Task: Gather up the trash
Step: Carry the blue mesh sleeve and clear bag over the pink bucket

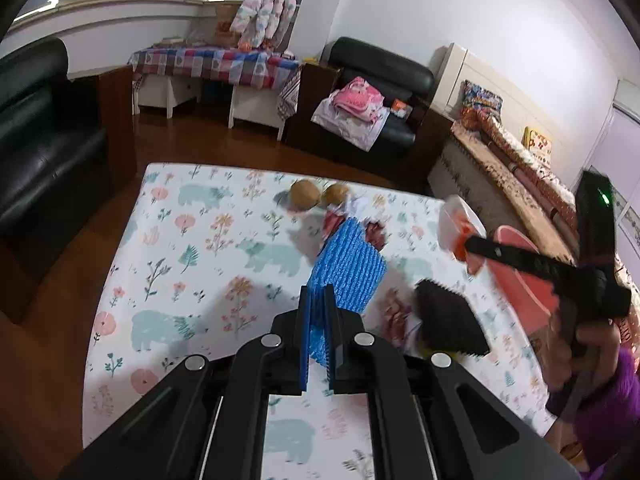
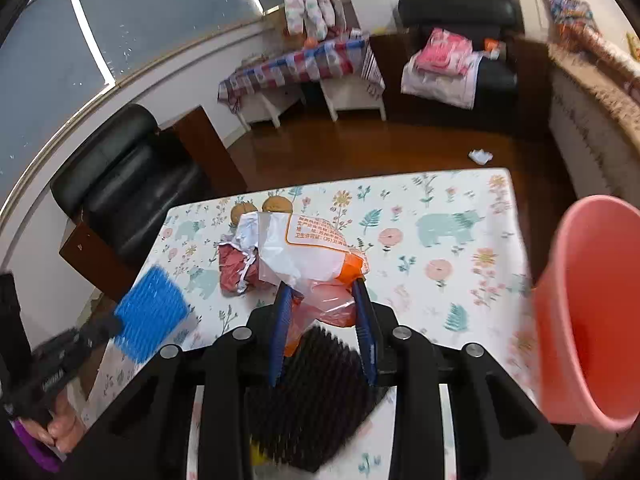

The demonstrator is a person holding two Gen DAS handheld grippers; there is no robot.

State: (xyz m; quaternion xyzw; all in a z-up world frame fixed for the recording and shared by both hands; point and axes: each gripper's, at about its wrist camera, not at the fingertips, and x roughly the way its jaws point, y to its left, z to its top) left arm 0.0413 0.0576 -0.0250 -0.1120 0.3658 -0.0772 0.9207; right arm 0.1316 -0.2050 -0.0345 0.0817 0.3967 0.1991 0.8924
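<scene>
On the floral table (image 1: 192,240), both claws hold trash.
Left view, centre: left gripper (image 1: 318,300) pinches blue foam netting (image 1: 346,264); walnuts (image 1: 306,194) behind. Right view, centre: right gripper (image 2: 322,292) grips plastic bag (image 2: 304,248); pink bin (image 2: 588,320) at right.

A table under a floral, bear-printed cloth (image 2: 440,216) carries two brown nuts (image 2: 262,205) at eleven o'clock, crumpled red wrappers (image 2: 236,270) just below them, and a black foam square (image 2: 312,396) at six.
</scene>
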